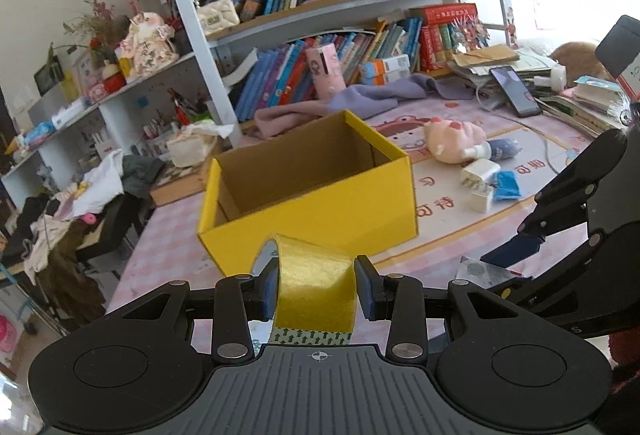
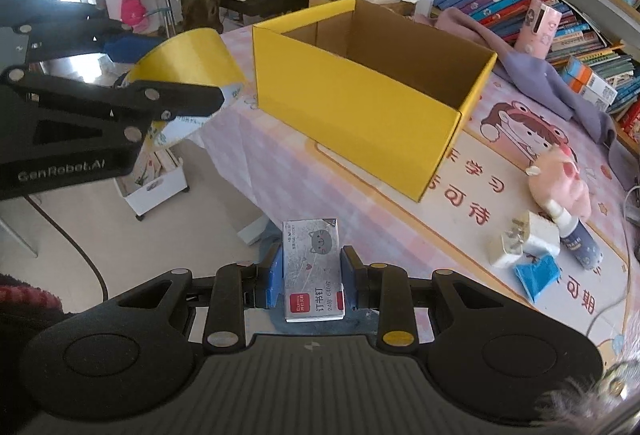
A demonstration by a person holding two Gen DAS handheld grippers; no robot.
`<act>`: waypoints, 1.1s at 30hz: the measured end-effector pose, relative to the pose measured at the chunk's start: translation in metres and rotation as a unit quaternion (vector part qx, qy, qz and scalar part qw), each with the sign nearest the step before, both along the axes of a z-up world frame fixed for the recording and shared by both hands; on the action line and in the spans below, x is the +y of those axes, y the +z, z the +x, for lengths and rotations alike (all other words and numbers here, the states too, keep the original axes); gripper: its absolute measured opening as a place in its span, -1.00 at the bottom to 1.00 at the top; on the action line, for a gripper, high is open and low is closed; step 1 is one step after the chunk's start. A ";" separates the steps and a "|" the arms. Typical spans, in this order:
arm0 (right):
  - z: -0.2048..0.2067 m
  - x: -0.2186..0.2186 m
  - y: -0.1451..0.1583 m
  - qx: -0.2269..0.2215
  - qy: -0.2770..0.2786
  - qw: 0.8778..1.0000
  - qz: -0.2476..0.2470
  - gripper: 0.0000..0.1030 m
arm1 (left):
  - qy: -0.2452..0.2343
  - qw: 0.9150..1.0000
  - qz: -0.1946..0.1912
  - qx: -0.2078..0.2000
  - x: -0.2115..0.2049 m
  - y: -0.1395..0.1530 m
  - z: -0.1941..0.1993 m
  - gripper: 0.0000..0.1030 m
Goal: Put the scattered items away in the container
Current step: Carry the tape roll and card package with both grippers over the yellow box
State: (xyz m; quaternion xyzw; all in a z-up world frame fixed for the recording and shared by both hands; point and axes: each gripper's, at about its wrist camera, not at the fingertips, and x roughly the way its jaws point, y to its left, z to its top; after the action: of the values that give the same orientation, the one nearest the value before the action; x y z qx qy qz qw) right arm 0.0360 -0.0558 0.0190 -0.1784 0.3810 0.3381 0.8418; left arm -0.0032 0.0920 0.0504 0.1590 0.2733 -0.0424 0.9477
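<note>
Tape roll (image 1: 316,287), light and stiff, pinched across its width by left gripper (image 1: 316,291); right gripper (image 2: 312,275) clamps light, rigid staple box (image 2: 312,267); both just short of yellow box (image 1: 308,195).

Left gripper (image 1: 316,289): jaws narrowed, blue pads (image 1: 270,291) pressing both flat sides of the yellow tape roll (image 1: 316,283), roll held on edge, gripper pitched moderately down. Right gripper (image 2: 312,275): jaws narrowed, clamped on the small staple box (image 2: 313,267), pitched down more steeply. The two sit near each other, left gripper to the left of the right one.
</note>
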 end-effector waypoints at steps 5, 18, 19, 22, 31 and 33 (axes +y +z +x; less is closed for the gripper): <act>0.006 0.005 0.005 -0.009 0.001 1.000 0.007 -0.45 | -0.001 1.000 0.002 -0.017 0.009 0.011 0.008 -0.29; 0.069 0.004 0.060 -0.066 -0.001 0.996 0.060 -0.45 | -0.012 0.998 0.002 -0.062 0.017 0.044 0.067 -0.29; 0.079 0.005 0.065 -0.073 -0.001 0.995 0.065 -0.45 | -0.011 0.998 0.000 -0.064 0.018 0.047 0.075 -0.29; 0.109 0.007 0.077 -0.091 0.000 0.993 0.070 -0.45 | -0.014 0.998 -0.004 -0.064 0.019 0.050 0.099 -0.29; 0.204 0.029 0.063 -0.091 0.028 0.995 0.020 -0.45 | -0.015 0.999 -0.030 0.018 0.026 0.018 0.190 -0.28; 0.220 0.036 0.051 -0.085 0.044 0.995 0.000 -0.45 | -0.019 0.999 -0.025 0.039 0.027 0.009 0.211 -0.28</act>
State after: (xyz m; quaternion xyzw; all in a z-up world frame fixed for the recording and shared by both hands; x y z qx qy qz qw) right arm 0.2563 -0.0193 0.0704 -0.2228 0.3001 0.3590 0.8552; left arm 0.2082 0.1191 0.0594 0.1383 0.3060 -0.0737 0.9391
